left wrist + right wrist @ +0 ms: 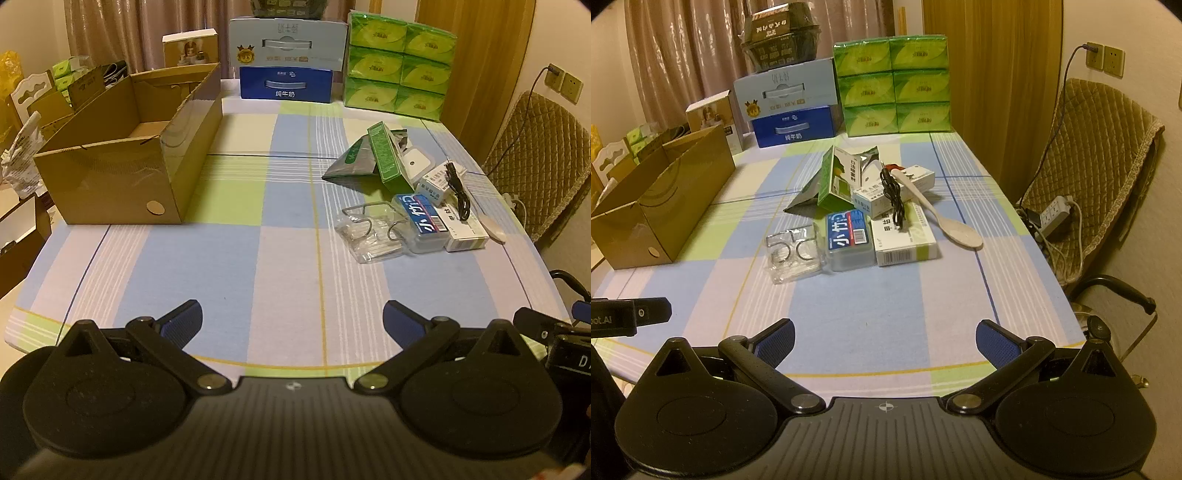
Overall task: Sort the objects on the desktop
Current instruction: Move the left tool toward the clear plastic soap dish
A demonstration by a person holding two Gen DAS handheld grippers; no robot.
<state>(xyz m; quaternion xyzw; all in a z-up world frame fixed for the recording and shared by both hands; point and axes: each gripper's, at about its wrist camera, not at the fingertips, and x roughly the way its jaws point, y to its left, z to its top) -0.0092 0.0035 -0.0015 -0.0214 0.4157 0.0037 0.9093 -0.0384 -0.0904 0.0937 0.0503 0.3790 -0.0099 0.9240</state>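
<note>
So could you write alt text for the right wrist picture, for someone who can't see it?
An open hand-held gripper points over a checked tablecloth toward a small pile: boxes, a black cable, a white spoon and a clear packet. An open cardboard box sits to the left, green tissue packs at the back.

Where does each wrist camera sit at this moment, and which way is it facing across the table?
Left wrist: low at the table's near edge, facing the far end; cardboard box ahead-left, item pile right. The open left gripper shows, plus part of the other device at the right edge.
Right wrist: at the near edge too, further right, facing the pile: white spoon, black cable. The open right gripper shows, the other device at left.
Shared: box, pile, green tissue packs, checked tablecloth.
</note>
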